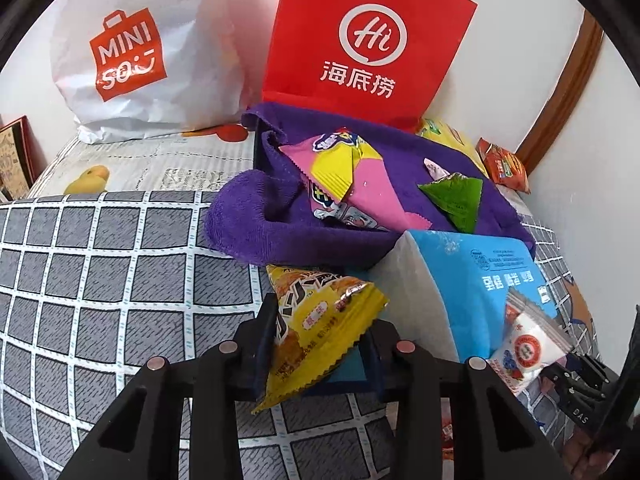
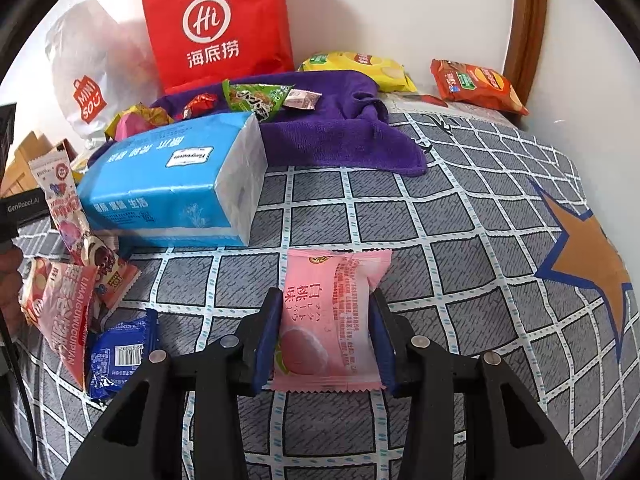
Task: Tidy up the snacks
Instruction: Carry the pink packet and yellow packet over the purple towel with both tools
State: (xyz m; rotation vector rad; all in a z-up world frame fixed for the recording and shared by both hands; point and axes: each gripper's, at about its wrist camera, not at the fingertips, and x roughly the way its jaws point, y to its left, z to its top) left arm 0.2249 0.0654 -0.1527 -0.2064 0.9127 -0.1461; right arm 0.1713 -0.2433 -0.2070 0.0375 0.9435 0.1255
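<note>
Left wrist view: left gripper (image 1: 320, 344) clamped on a yellow triangular snack packet (image 1: 316, 320), held above the grey checked cover (image 1: 100, 260), just short of the purple towel (image 1: 272, 224) where a pink-and-yellow packet (image 1: 340, 168) and a green triangular packet (image 1: 456, 196) already lie. Best carried over the towel's rolled edge and released low beside the like-shaped green one, clear of the blue tissue pack (image 1: 460, 292). Right wrist view: right gripper (image 2: 326, 336) closed on both side edges of a pink peach-flavour packet (image 2: 332, 320), apparently resting on or just above the cover, well apart from the towel. Worth lifting clear before moving, grip kept light. Packet flat, square, soft-looking, with crimped ends, red print and a round pink sweet pictured near the bottom.
</note>
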